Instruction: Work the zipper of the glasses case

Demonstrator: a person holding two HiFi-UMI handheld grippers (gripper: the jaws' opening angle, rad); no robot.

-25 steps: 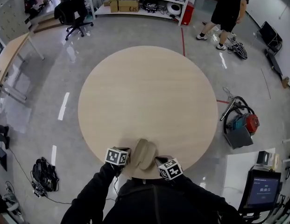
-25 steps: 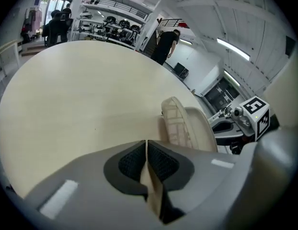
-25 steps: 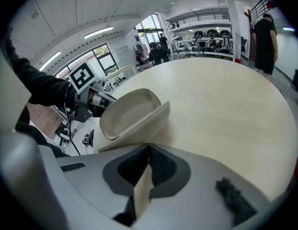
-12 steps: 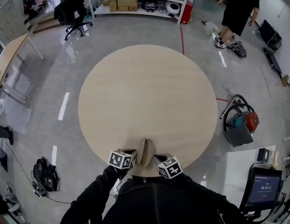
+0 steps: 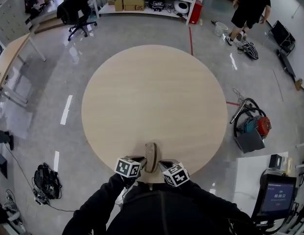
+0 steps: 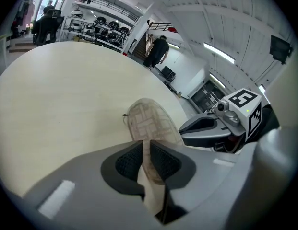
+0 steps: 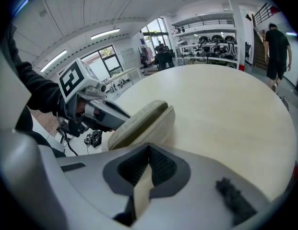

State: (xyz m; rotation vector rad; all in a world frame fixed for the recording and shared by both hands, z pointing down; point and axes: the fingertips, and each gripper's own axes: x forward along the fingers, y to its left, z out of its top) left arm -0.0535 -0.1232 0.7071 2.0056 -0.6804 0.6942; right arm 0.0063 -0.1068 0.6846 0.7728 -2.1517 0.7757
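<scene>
A: Head view: what changed?

B: On my left gripper [image 5: 140,160] the jaws have just eased, glasses case [image 5: 151,156] rim still pinched between; case now folded shut at the table's [image 5: 152,92] six o'clock; my right gripper [image 5: 161,165] clamps its edge; zipping next, I reckon.

A beige glasses case [image 5: 151,156] with a woven, brick-like pattern is stood on its edge at the 6 o'clock rim of the round surface [image 5: 152,97]. Its two oval halves are brought nearly together, parted by a narrow groove.
</scene>
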